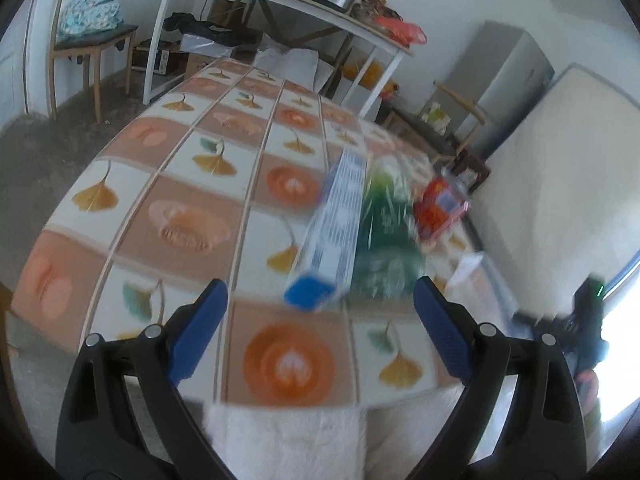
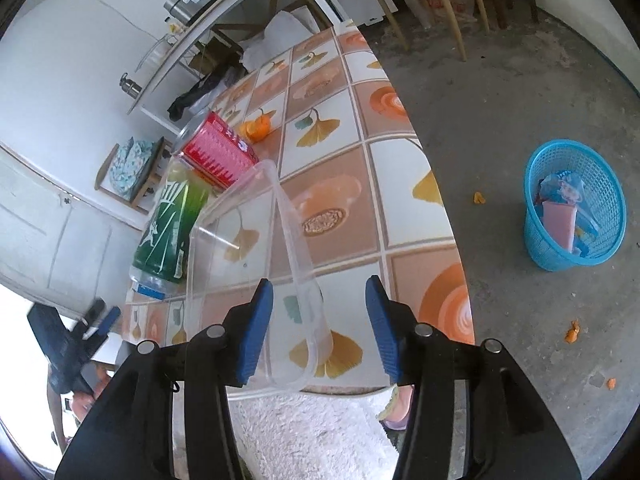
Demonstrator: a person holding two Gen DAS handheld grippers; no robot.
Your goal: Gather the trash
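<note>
The right gripper (image 2: 319,312) stands released, the rim of a clear plastic tub (image 2: 256,248) between its pads but untouched, lying on the patterned table (image 2: 340,160). The left gripper (image 1: 320,308) gapes empty before a blue-and-white box (image 1: 332,228) and green bottle (image 1: 384,220). A blue basket (image 2: 576,212) with trash sits on the floor.

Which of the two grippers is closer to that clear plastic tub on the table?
The right gripper. The clear plastic tub's rim runs between its open blue fingers, untouched. The left gripper is off to the tub's left, past the green bottle, its fingers also open.
</note>
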